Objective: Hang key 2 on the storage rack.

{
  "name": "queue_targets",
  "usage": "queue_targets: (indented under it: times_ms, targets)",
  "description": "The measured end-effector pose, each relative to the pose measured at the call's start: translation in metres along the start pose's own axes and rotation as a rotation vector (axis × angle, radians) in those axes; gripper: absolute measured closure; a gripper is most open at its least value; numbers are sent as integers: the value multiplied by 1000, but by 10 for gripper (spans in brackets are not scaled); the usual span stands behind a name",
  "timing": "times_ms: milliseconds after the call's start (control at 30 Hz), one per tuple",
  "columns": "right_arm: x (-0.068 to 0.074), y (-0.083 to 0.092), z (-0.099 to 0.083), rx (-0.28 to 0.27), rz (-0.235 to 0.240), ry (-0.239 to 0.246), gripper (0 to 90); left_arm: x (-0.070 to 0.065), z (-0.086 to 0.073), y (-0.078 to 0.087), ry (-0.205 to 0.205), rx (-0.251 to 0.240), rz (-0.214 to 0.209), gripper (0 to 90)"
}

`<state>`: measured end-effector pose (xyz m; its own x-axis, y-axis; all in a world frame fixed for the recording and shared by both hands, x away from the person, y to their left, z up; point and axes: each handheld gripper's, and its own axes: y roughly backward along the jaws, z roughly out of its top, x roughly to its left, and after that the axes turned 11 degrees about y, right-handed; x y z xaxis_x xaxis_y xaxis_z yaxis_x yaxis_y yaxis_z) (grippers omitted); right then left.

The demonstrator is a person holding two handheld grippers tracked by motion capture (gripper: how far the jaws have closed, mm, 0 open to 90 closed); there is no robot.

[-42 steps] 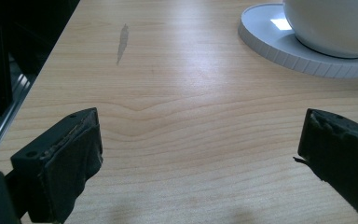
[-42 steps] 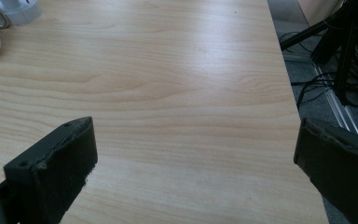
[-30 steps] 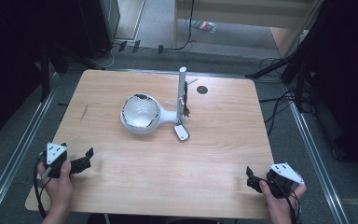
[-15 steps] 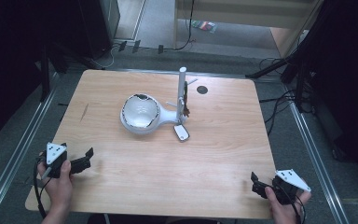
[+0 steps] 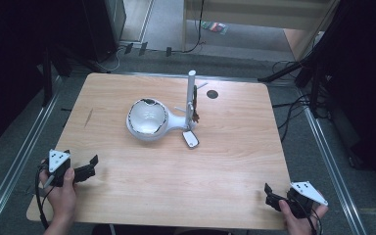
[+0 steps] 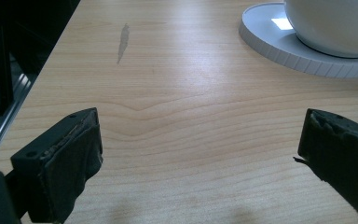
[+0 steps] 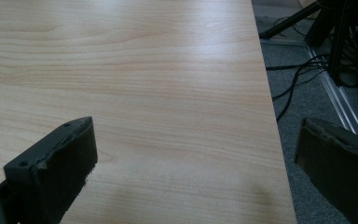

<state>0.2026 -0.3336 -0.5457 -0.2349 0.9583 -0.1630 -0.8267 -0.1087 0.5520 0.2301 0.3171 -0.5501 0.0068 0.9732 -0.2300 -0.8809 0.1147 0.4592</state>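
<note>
A white desk lamp lies in the middle of the wooden table (image 5: 225, 161), its round bowl-shaped head (image 5: 147, 119) facing up and its white post (image 5: 191, 95) standing upright beside it. A small white tag-like piece (image 5: 191, 139) rests in front of the post. My left gripper (image 5: 92, 165) hovers over the table's front left corner, open and holding nothing; its view catches the lamp's white round base (image 6: 303, 46) at upper right. My right gripper (image 5: 269, 195) sits at the front right corner, open with nothing between its fingers (image 7: 58, 172).
A dark round hole (image 5: 212, 94) marks the table's back right. A grey smear (image 5: 88, 117) stains the wood at the left. Metal floor rails (image 5: 24, 161) run along both sides, with cables (image 5: 293, 117) on the floor to the right and dark furniture at the back.
My right gripper has drawn back toward the front right corner of the table. The left gripper and the lamp have stayed put.
</note>
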Motion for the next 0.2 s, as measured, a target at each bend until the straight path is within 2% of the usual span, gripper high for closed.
queue_targets:
  times_ms: [200]
  targets:
    - [1,1,1,-8,-5,-9,0,0,0,0,-3,3,0,0]
